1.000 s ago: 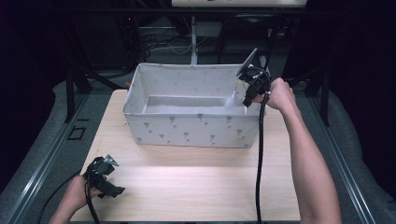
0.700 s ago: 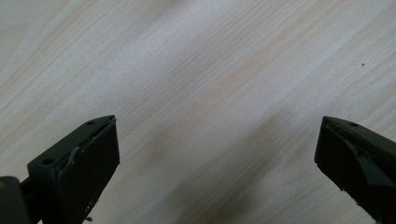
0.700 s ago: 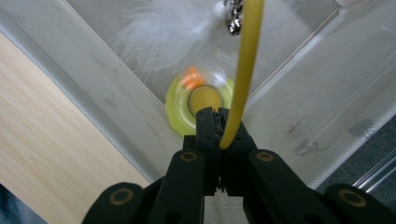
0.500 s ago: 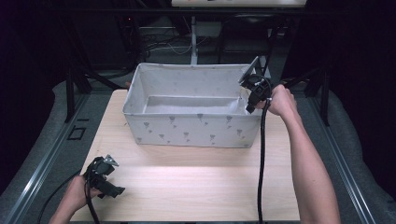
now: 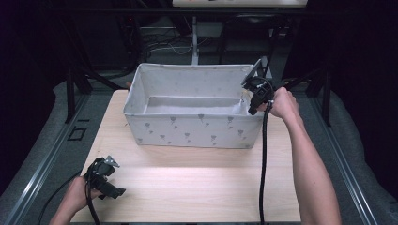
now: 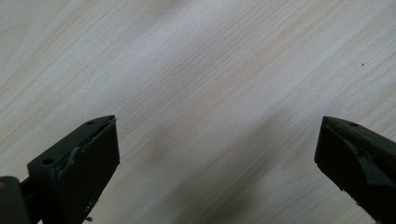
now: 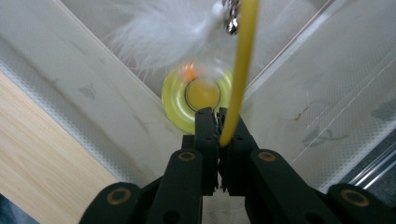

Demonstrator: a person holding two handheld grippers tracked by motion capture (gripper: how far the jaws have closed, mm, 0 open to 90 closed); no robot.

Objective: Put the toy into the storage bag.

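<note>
Right gripper clenched on yellow wand, wand pointing up-screen, feather at tip

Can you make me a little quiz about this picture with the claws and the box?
1. True or false: the left claw is open over the bare wooden table.
2. What is the right claw pinching? A) a yellow wand B) a spoon C) a sock
3. Fill in: the feather hangs over the white fabric ____.

Key: 1 true; 2 A; 3 box.
</note>
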